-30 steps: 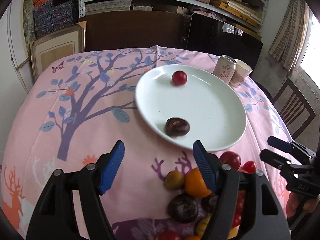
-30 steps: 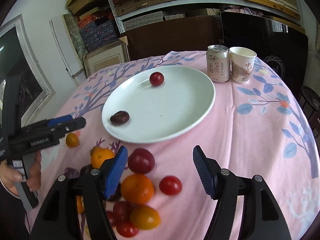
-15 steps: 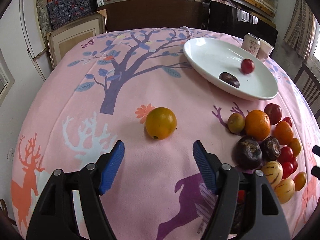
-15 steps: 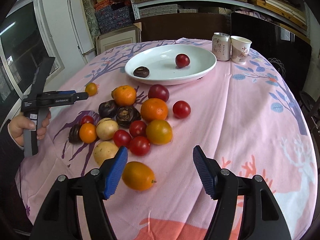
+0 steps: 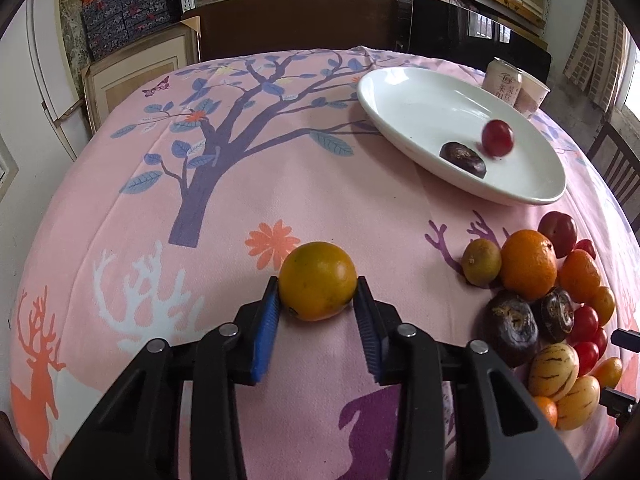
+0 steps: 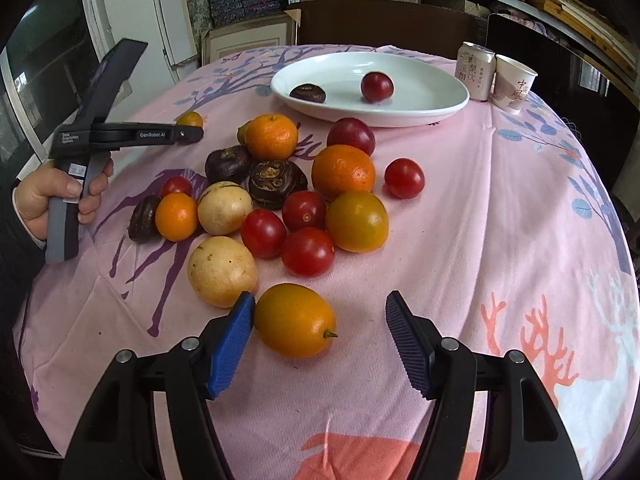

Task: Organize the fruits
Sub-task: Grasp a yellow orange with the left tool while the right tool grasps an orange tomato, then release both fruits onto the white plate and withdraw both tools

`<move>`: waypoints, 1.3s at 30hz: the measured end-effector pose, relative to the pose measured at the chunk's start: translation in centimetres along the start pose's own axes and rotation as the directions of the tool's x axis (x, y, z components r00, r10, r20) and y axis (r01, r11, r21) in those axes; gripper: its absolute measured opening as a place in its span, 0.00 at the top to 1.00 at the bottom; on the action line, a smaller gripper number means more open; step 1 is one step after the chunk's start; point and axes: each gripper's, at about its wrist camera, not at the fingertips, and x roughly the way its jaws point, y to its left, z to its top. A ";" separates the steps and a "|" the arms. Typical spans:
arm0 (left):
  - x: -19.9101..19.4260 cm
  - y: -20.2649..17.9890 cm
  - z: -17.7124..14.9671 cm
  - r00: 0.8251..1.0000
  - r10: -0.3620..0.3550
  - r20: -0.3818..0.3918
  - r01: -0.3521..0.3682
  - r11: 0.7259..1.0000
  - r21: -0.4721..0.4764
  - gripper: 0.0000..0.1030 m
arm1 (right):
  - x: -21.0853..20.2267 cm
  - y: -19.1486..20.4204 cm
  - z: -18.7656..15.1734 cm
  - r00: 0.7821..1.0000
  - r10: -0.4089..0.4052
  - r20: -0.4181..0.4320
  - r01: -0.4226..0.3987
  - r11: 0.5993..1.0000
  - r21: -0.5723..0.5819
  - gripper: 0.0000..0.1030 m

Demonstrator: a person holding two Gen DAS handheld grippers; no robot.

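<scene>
While closing, left tongs [image 5: 316, 300] pinch one yellow-orange fruit [image 5: 317, 280] on tabletop [image 5: 280, 184]; plate [image 5: 412, 112] holds two fruits. Right view: right tongs [image 6: 320, 312] closing, half open around one orange tomato [image 6: 295, 320], only the left pad touching

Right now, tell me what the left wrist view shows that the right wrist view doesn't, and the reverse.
Only the left wrist view shows the left gripper closing, blue pads against a yellow-orange fruit lying apart from the pile.

Only the right wrist view shows the right gripper closing, an oval orange fruit between its pads, the far pad clear of it, and a hand holding the other tool.

Both show the white plate with a dark fruit and a red one, the can, the paper cup.
</scene>
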 end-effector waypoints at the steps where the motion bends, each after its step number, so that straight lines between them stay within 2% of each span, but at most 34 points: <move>1: -0.1 0.1 -0.1 1.000 -0.005 -0.002 0.005 1.000 -0.004 0.65 | 0.5 0.3 0.0 1.000 0.014 -0.022 -0.014 1.000 -0.007 0.43; 2: -0.2 0.2 -0.2 1.000 -0.007 -0.004 0.007 1.000 -0.006 0.65 | 0.5 0.7 0.0 1.000 0.002 -0.010 -0.002 1.000 -0.018 0.50; 3: -0.2 0.2 -0.3 1.000 -0.007 -0.006 0.007 1.000 -0.006 0.65 | 0.4 1.0 0.1 0.999 0.039 -0.009 -0.040 0.999 -0.024 0.63; 9: -1.1 -0.4 -0.5 1.000 -0.019 -0.004 0.019 1.000 0.011 0.65 | -0.7 0.1 0.3 0.999 0.047 0.023 -0.048 0.999 0.026 0.63; 14: -4.1 -2.5 0.3 0.997 -0.053 0.062 0.049 0.997 0.063 0.65 | -3.7 -2.5 2.7 0.986 0.016 0.165 -0.031 0.995 0.092 0.63; 19: -6.3 -6.0 3.0 0.984 -0.120 0.132 0.107 0.989 0.099 0.65 | -4.4 -3.9 7.7 0.957 -0.015 0.290 -0.009 0.997 0.083 0.63; 22: -5.0 -8.3 5.1 0.982 -0.134 0.134 0.121 0.988 0.100 0.65 | -2.3 -4.2 11.1 0.956 -0.025 0.293 0.004 0.998 0.070 0.63; 25: -2.2 -9.6 6.9 0.986 -0.143 0.091 0.138 0.989 0.056 0.65 | 0.4 -4.4 13.4 0.963 -0.043 0.267 0.024 0.997 0.074 0.63; 29: 1.3 -10.5 8.3 0.992 -0.110 0.054 0.108 0.994 0.032 0.65 | 3.9 -4.9 14.7 0.975 -0.058 0.215 0.042 0.996 0.080 0.63; 33: 3.0 -10.4 9.4 0.994 -0.100 0.036 0.100 0.995 -0.008 0.65 | 6.0 -5.7 15.1 0.981 -0.077 0.176 0.061 0.994 0.093 0.62; 35: 3.4 -10.0 9.6 0.994 -0.109 0.026 0.110 0.993 -0.039 0.65 | 6.4 -6.1 15.2 0.982 -0.088 0.168 0.071 0.992 0.104 0.53; 36: 3.5 -9.7 9.7 0.993 -0.113 0.019 0.114 0.992 -0.062 0.65 | 6.1 -6.3 15.0 0.978 -0.096 0.183 0.077 0.991 0.110 0.44; 37: 3.4 -9.5 9.7 0.992 -0.124 0.017 0.124 0.989 -0.074 0.62 | 5.7 -6.4 14.9 0.973 -0.102 0.205 0.080 0.990 0.117 0.40; 39: 2.7 -9.4 9.6 0.992 -0.119 0.043 0.122 0.991 -0.059 0.50 | 4.9 -6.6 14.7 0.970 -0.096 0.222 0.069 0.990 0.126 0.39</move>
